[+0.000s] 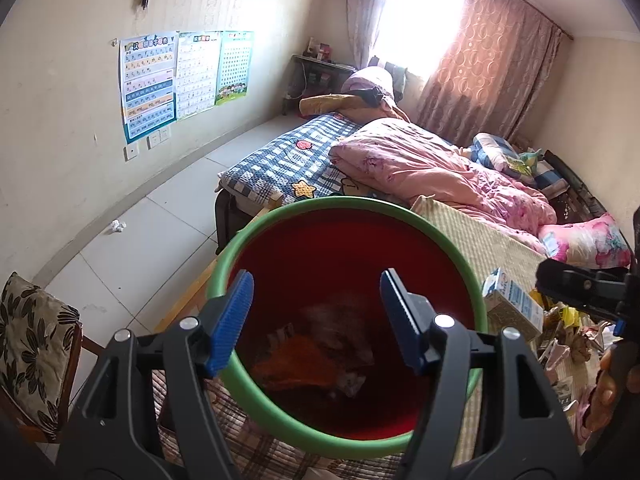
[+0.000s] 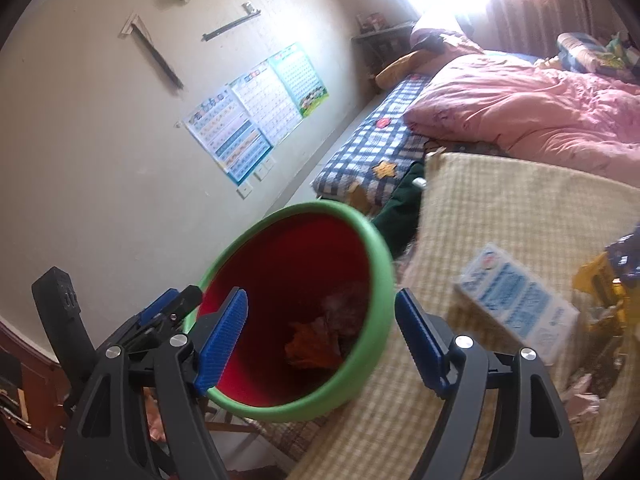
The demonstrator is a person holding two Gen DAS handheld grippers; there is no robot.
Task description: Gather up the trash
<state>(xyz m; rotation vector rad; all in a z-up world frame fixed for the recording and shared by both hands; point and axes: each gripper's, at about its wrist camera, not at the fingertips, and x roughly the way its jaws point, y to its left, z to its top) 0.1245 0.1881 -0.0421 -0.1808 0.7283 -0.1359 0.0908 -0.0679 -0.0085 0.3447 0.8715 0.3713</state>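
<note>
Left gripper (image 1: pixel 316 320) angled down over the red bin (image 1: pixel 344 264) with the green rim, jaws partly apart and empty, blue pads (image 1: pixel 232 320) hanging above the bin mouth, touching nothing. Right gripper (image 2: pixel 322 338) also tilted down, jaws wide and empty, left pad over the bin (image 2: pixel 296 264) opening, right pad just outside the rim above the beige mat (image 2: pixel 500 208). Bin stands at the bed edge with orange and grey scraps (image 1: pixel 316 356) at the bottom; milk carton (image 1: pixel 512 304) lies on the mat just right of the bin, more wrappers (image 1: pixel 568 336) beyond it.
</note>
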